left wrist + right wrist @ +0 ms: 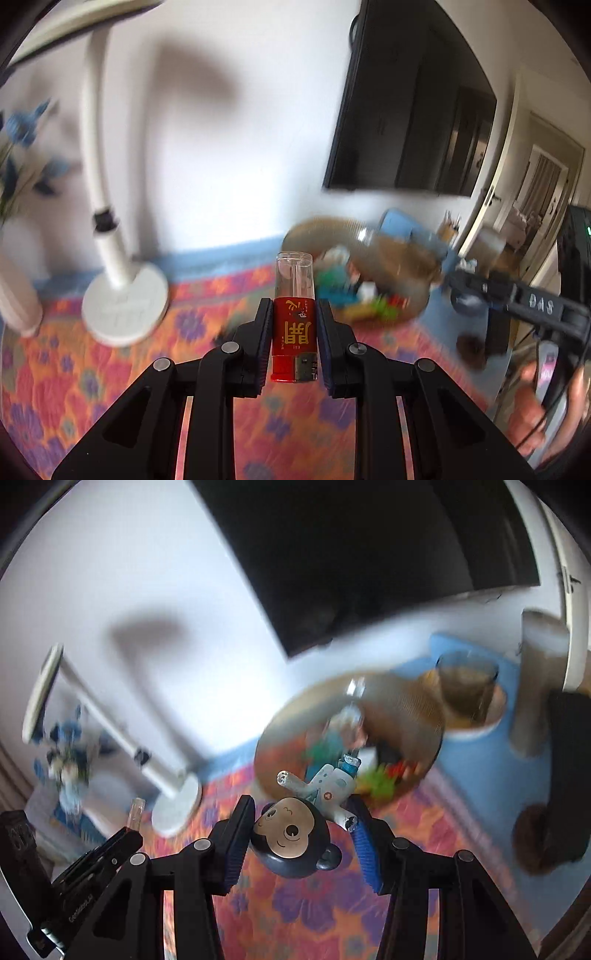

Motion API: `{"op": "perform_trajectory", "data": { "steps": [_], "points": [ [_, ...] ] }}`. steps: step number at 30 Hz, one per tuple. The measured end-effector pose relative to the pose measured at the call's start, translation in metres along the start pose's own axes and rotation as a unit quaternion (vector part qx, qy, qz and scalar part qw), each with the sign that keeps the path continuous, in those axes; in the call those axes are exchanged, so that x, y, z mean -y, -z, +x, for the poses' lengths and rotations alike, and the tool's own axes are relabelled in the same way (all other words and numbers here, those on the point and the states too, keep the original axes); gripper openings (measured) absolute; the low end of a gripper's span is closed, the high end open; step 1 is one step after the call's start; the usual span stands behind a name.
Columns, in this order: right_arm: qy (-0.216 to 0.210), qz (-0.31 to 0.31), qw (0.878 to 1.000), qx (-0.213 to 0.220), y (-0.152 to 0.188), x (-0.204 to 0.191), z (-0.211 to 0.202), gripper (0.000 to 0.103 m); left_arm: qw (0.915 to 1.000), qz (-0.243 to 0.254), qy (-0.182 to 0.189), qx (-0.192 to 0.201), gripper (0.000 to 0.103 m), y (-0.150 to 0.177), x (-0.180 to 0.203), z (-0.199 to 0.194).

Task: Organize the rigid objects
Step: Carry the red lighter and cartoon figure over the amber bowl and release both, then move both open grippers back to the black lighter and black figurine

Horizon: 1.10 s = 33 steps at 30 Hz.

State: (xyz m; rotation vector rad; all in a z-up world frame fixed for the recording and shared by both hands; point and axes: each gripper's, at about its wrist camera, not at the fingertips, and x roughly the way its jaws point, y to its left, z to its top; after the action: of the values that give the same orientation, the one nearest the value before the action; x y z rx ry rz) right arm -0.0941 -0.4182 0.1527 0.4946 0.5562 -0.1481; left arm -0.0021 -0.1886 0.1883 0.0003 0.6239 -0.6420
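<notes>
Left claw [291, 332] squeezes red lighter [294, 343], lifted above flowery cloth [74, 369]. Right claw [301, 823] pinches monkey toy [295, 838]. Blurry basket [424, 709] of toys behind.

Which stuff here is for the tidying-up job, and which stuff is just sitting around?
For the job:
- red lighter, held in the left gripper
- monkey figurine, held in the right gripper
- round basket with blurry toys inside

Just lying about:
- white lamp
- blue flowers
- black TV
</notes>
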Motion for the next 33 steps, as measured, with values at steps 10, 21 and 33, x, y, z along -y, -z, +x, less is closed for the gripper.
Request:
{"op": "perform_trajectory", "data": {
  "steps": [10, 21, 33],
  "points": [
    [0.011, 0.027, 0.999, -0.017, -0.037, 0.031, 0.035, 0.05, 0.998, -0.001, 0.059, -0.024, 0.02, -0.033, 0.046, 0.081],
    [0.056, 0.014, 0.998, -0.041, -0.047, 0.055, 0.061, 0.062, 0.9984, -0.014, 0.045, -0.03, 0.074, -0.019, 0.034, 0.105],
    [-0.04, -0.033, 0.998, -0.038, 0.004, -0.029, 0.009, 0.067, 0.9973, -0.052, -0.049, 0.014, 0.074, 0.012, -0.033, -0.043]
  ]
}}
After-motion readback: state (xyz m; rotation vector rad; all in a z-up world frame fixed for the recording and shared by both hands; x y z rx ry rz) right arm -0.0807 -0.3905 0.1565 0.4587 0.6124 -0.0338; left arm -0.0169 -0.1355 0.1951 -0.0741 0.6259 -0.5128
